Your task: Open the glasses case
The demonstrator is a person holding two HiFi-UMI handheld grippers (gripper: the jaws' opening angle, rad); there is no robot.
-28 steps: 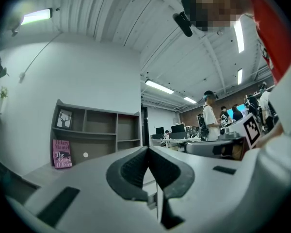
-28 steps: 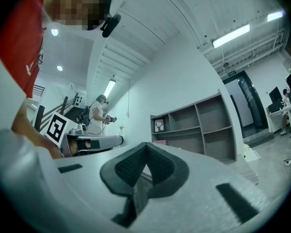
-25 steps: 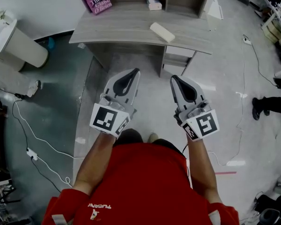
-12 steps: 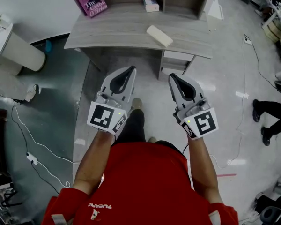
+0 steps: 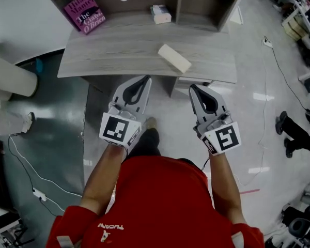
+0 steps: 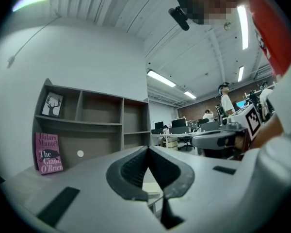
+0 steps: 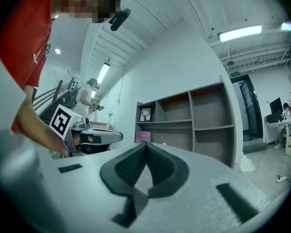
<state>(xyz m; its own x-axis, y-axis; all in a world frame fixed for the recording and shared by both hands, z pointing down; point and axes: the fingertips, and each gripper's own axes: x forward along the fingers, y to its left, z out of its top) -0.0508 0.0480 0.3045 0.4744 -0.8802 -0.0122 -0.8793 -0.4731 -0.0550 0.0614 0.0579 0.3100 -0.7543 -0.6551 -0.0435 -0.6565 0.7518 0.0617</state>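
Head view: the grey desk (image 5: pixel 108 56) stands ahead of the person. The left gripper (image 5: pixel 146 79) and right gripper (image 5: pixel 193 87) are held just short of its front edge, both with jaws pressed together and nothing between them. The cream glasses case (image 5: pixel 174 58) lies closed near that edge, right of centre, untouched. Judged step: approach. The next move calls for reaching the case, parting the jaws, steadying the base and lifting the lid.

R gripper (image 7: pixel 146 145): jaws shut, tips meeting, nothing btwn them. To its left, L gripper (image 7: pixel 117 137) w/ marker cube (image 7: pixel 62 121). Behind: grey shelf unit (image 7: pixel 199 125), pink book (image 7: pixel 143 136) in a lower bay, framed pic (image 7: pixel 145 114) in the bay above. Person in white (image 7: pixel 89 97) in far bg.
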